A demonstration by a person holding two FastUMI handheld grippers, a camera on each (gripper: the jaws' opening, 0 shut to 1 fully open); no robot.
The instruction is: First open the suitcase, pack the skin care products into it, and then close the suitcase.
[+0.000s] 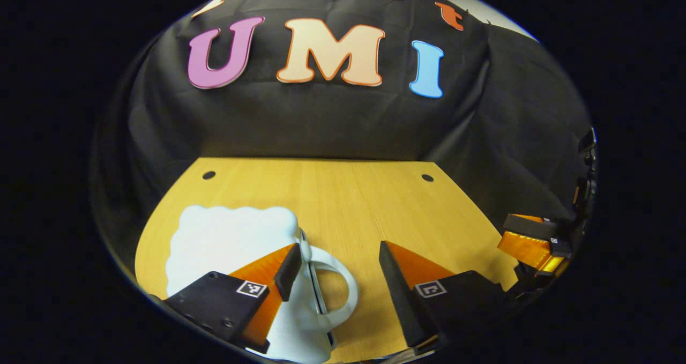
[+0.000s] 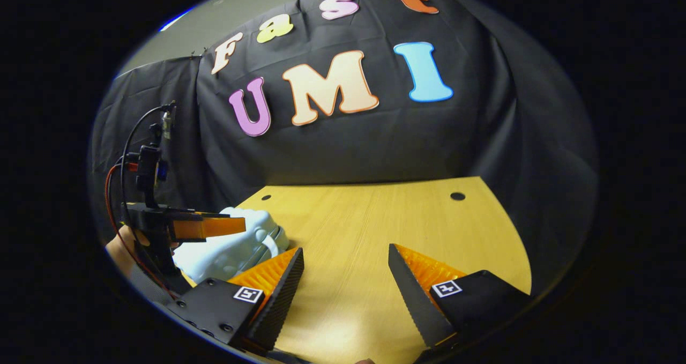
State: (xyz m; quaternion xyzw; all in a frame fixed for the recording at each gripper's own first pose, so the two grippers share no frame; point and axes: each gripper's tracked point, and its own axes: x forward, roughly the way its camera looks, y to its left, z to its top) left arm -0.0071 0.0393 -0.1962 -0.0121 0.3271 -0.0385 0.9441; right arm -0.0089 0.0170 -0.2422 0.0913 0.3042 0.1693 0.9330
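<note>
Suitcase (image 1: pixel 230 246): small, white, lying shut on the left part of the wooden table (image 1: pixel 353 203); skin care products not visible.
Handling: judged a light, rigid, smooth shell, likely slippery; the looped handle (image 1: pixel 343 289) or the seam edge gives the best hold.
Left gripper (image 1: pixel 337 281): jaws wide apart, holding nothing, handle lying between its fingers.
Right gripper (image 2: pixel 345 278): jaws wide apart, empty, above bare table beside the suitcase.

Ahead of our left gripper (image 1: pixel 338 270), from twelve to three o'clock, the wooden table (image 1: pixel 343 203) lies bare up to the cloth wall. At nine o'clock the pale suitcase (image 1: pixel 230 246) blocks us, its handle (image 1: pixel 340 294) between our spread fingers.
</note>
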